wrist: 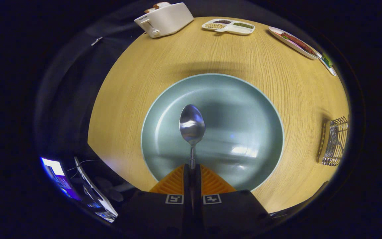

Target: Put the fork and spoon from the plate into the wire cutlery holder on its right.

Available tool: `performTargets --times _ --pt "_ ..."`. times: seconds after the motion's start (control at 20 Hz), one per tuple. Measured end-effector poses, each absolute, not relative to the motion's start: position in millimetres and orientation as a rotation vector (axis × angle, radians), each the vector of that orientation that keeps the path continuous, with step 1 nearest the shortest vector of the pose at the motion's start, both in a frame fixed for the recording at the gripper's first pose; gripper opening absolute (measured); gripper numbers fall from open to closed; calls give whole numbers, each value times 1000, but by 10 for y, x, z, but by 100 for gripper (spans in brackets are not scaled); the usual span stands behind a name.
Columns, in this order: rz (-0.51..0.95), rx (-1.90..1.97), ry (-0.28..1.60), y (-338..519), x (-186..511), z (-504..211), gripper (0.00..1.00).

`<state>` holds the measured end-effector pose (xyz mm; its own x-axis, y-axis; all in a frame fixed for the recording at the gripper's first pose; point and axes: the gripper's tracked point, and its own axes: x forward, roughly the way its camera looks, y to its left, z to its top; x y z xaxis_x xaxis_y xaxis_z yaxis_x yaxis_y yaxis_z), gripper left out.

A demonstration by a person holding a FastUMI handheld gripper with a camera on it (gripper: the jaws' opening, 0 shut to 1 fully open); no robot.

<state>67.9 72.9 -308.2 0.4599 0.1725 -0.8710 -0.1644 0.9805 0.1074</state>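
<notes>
My gripper [192, 169] is shut on the handle of a silver spoon [192, 124], whose bowl points forward beyond the fingertips. The spoon hangs above a wide pale blue-green plate [244, 99] that lies on the round wooden table right under and ahead of the fingers. Nothing else lies on the plate. The wire cutlery holder [335, 141] stands on the table to the right of the plate, near the table's edge, and a fork [334, 137] seems to rest inside it.
A white toaster [164, 18] with bread in it stands at the far left of the table [177, 66]. A white divided dish [228, 26] with beans and a white tray of food [297, 42] sit at the far side. Lit screens [65, 179] show below the table's near left edge.
</notes>
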Motion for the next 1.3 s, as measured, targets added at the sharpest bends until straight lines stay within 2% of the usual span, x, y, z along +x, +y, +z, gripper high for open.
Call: performTargets --times 0.35,0.65,1.0,1.3 --pt "256 31 1018 480 557 -2598 6" --pt "303 -13 999 -102 279 -1884 6" --pt "248 -189 1151 -1318 -52 -1458 6" --pt "201 -164 1302 -1869 -142 -1455 6"
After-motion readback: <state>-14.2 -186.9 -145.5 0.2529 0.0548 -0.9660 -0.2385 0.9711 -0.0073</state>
